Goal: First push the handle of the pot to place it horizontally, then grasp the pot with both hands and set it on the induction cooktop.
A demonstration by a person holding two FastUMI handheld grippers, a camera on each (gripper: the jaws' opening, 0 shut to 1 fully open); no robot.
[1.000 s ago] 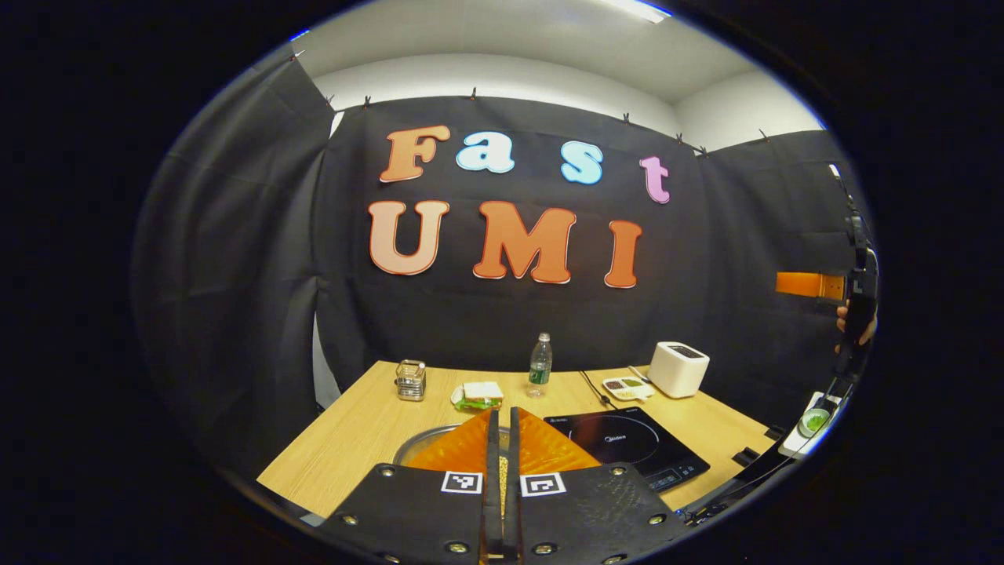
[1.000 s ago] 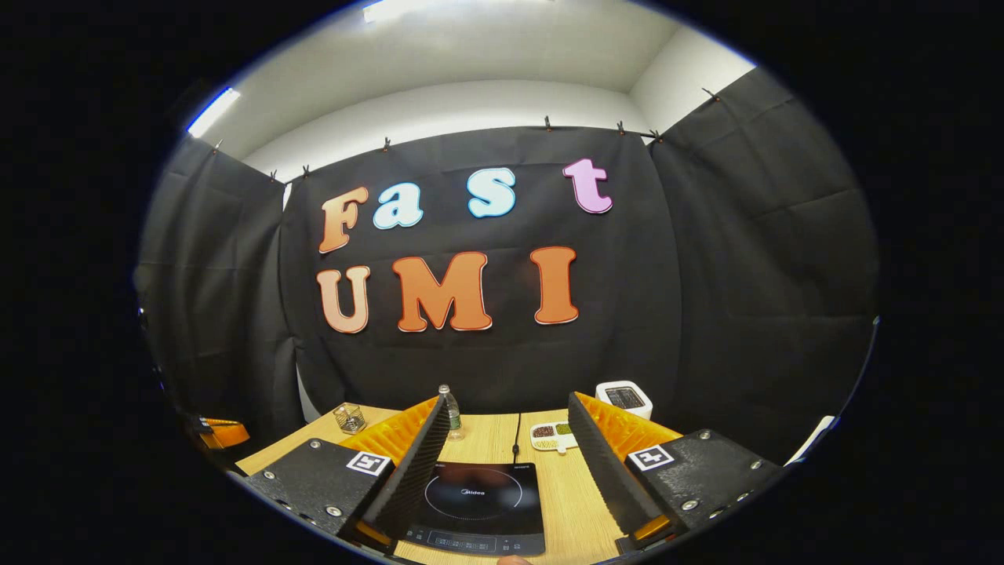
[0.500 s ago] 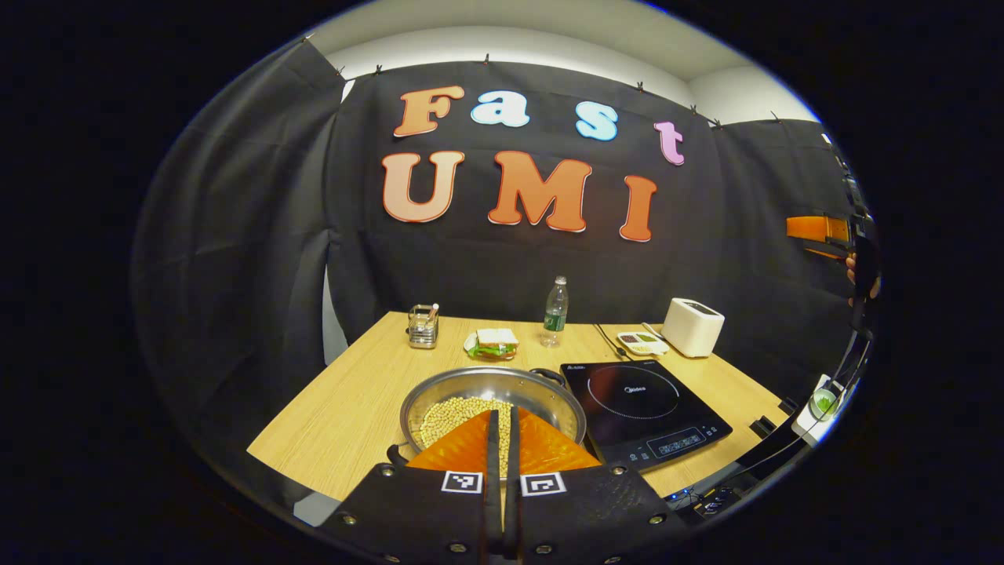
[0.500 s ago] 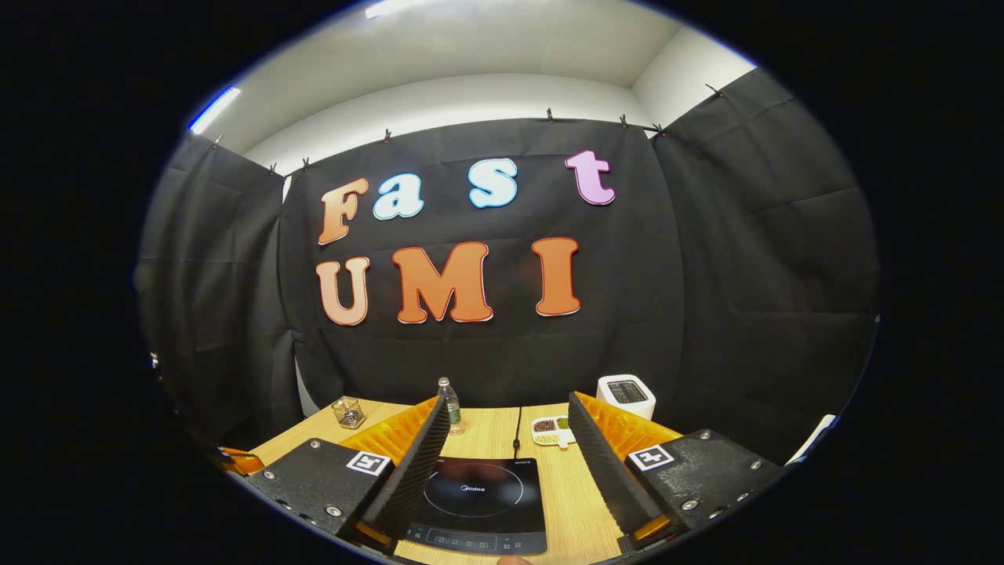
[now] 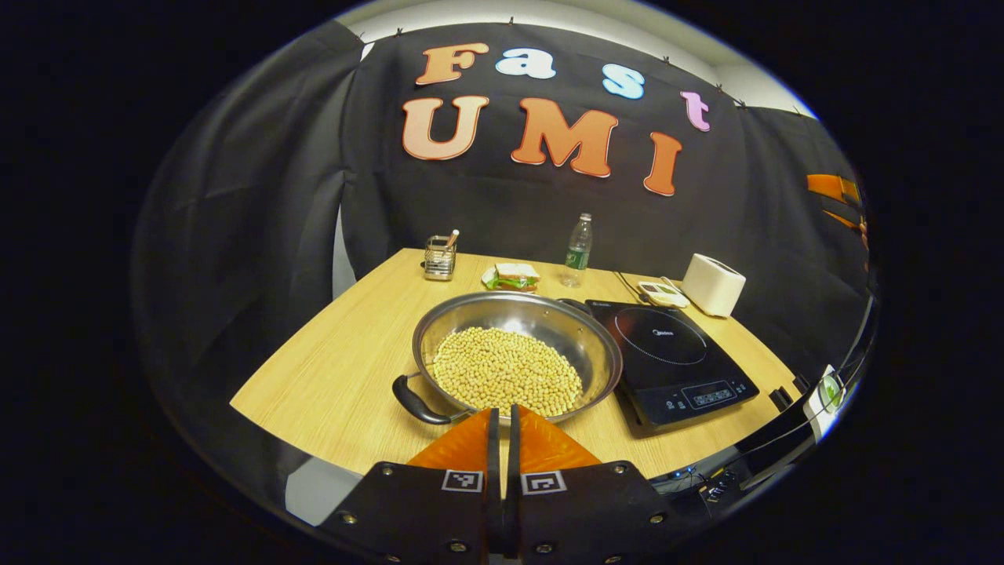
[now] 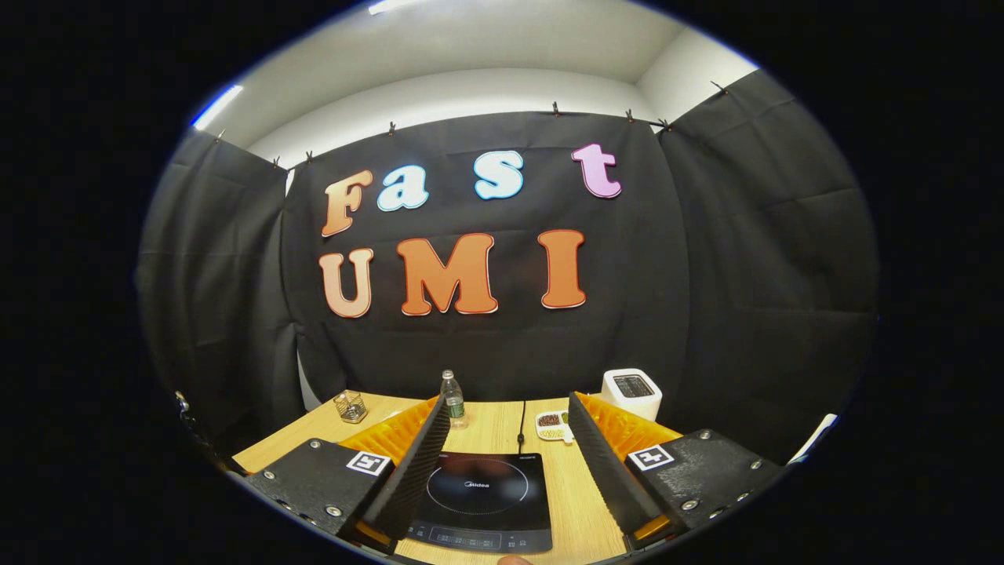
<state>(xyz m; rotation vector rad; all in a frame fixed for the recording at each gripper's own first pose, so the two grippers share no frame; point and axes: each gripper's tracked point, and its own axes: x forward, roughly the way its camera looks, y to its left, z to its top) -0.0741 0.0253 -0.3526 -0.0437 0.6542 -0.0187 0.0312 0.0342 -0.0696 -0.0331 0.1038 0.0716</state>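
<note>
Round steel pot (image 5: pixel 518 345) of pale beans (image 5: pixel 506 370) sat on wooden table (image 5: pixel 345 369), flat black induction cooktop (image 5: pixel 674 353) just right (nearly touching). Behind: wire holder (image 5: pixel 439 257), sandwich (image 5: pixel 514 276), plastic bottle (image 5: pixel 577 251), white toaster (image 5: pixel 712 284).

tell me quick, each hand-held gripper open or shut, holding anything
Left hand-held gripper: shut, holding nothing, short of the pot.
Right hand-held gripper: open, holding nothing, above the cooktop.

Shiny metal pot (image 5: pixel 584 345), wood-grain table (image 5: pixel 345 377)
</note>
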